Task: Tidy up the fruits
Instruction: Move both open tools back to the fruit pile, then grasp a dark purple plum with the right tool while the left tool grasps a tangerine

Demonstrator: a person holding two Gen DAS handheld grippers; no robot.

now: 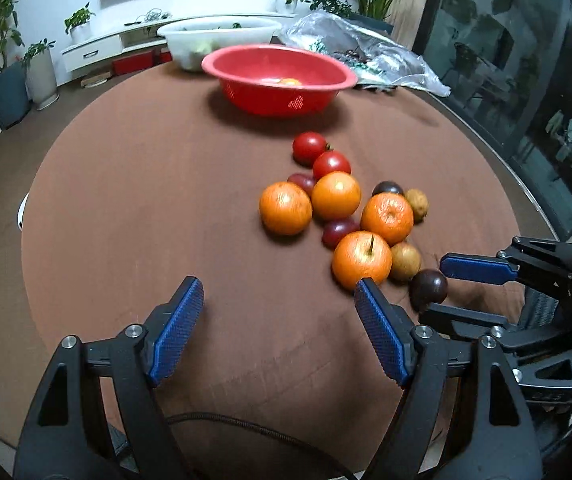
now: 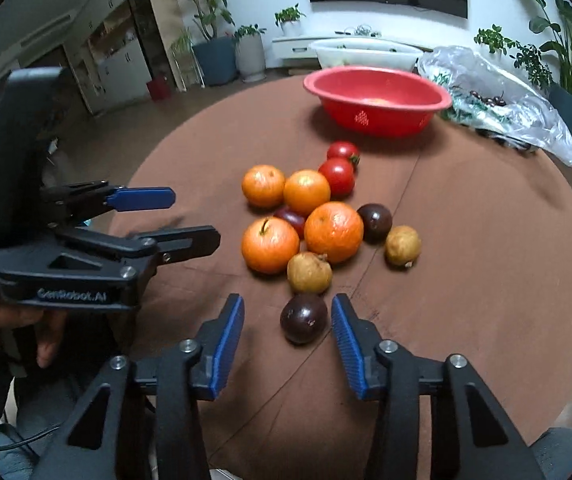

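**Dark fruit sits between the right jaws, not yet pinched**

We work over a round brown table [image 1: 146,200]. At its far side stands a red basket [image 1: 278,80] with one orange-coloured fruit showing inside, a white tub [image 1: 214,38] behind it and a crumpled plastic bag [image 2: 497,92] to its right.

Our left gripper [image 1: 278,312] is spread wide over bare cloth, with nothing between its blue pads; its right pad reaches just in front of the nearest orange [image 1: 361,260]. Our right gripper [image 2: 287,320] stands open around a dark purple fruit [image 2: 303,323] at the near edge of the pile; a gap shows on both sides of the fruit, so the pads do not press it.

The pile lies mid-table: four oranges, two red tomatoes [image 2: 337,176] towards the basket, two brownish fruits [image 2: 309,273], further dark purple and reddish ones among them, most touching their neighbours.
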